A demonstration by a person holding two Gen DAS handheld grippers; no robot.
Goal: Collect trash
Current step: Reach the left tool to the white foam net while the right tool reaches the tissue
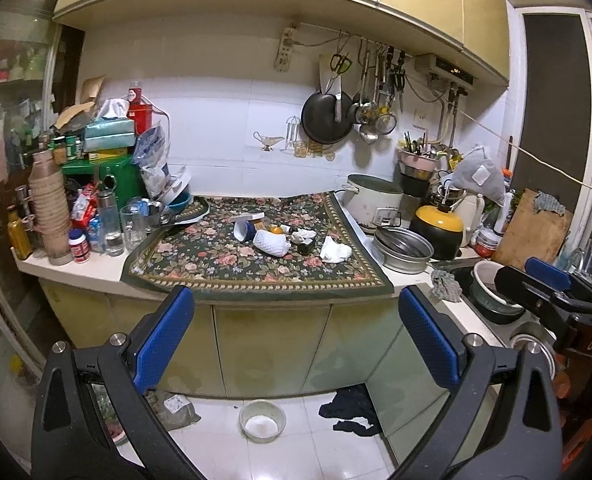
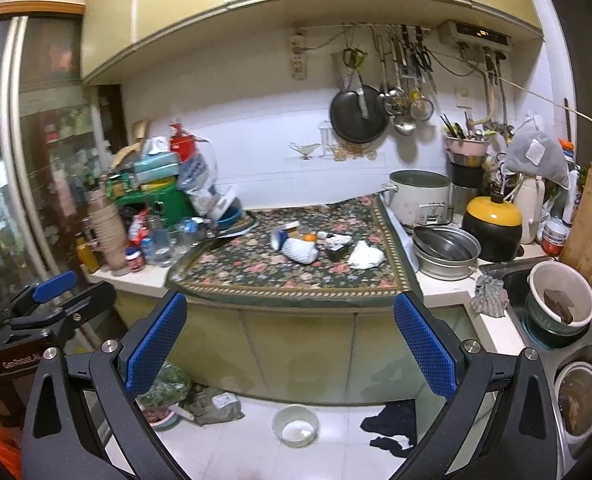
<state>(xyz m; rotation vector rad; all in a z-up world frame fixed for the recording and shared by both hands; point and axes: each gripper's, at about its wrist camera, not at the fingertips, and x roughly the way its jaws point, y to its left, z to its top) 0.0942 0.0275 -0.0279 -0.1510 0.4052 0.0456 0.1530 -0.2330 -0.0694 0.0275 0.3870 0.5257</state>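
White crumpled paper (image 1: 335, 251) lies on the flowery cloth (image 1: 232, 264) on the tabletop (image 1: 96, 270), near a white foam wrap (image 1: 272, 243) and a tipped cup (image 1: 243, 230). Both the left gripper (image 1: 296, 332) and right gripper (image 2: 290, 340) hang well apart from it, jaws wide open, holding nothing.

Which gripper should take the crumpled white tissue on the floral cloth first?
Right, marginally. The crumpled white tissue lies on the right side of the floral cloth. Both the right gripper and the left gripper are open, held back from the counter.
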